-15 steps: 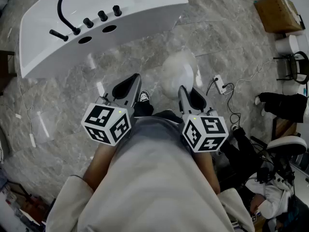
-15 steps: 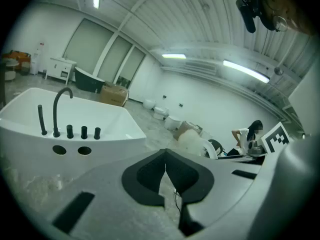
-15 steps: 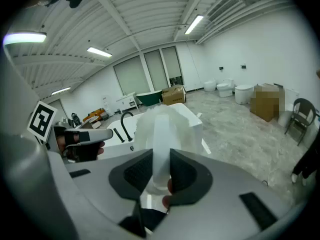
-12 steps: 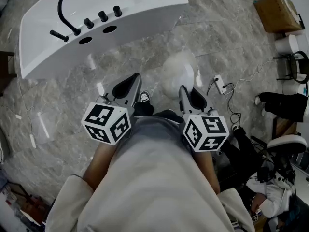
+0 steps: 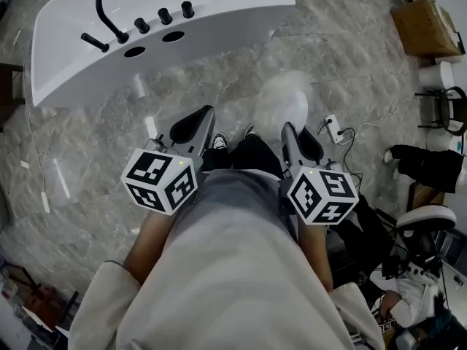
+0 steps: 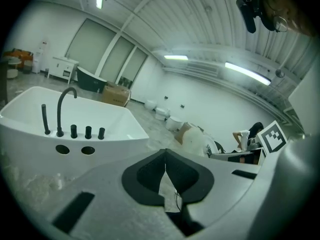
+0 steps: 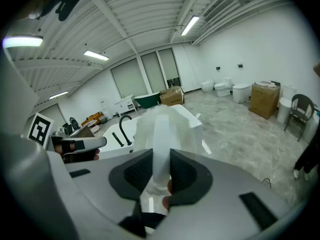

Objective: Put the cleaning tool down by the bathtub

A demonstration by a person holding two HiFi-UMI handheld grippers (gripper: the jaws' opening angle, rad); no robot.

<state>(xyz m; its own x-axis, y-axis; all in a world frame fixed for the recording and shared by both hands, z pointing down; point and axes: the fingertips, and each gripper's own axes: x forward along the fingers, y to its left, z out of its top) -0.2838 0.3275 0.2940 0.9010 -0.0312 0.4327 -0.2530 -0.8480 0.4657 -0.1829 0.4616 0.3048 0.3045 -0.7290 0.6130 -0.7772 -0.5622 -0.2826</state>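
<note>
Right now, grips the cleaning tool (image 7: 167, 121) in the right gripper (image 7: 161, 159), with both jaws pressed on its slim white handle and its fluffy white head out past the tips. Holds that tool up off the grey marbled floor (image 5: 350, 57), tilted downward, near the white bathtub (image 5: 219, 17) but apart from it in the head view.

Carries nothing in the left gripper (image 6: 165, 156): closes its jaws tip to tip, with only a sliver of floor visible through the gap lower down. Holds the left gripper beside the right one, in front of the person's body, with both aimed ahead and downward toward the tub.

Faces the tub's near end, with a curved black faucet (image 5: 108, 9), a short black bar (image 5: 95, 42) and three black knobs (image 5: 165, 16) in a row along the rim. Stands with a sneaker (image 5: 217, 146) just behind the left gripper's jaws in the head view. Has a white power strip (image 5: 333, 127) with its cord on the floor to the right of the tool, and a cardboard box (image 5: 425, 24) well off at the far right.
</note>
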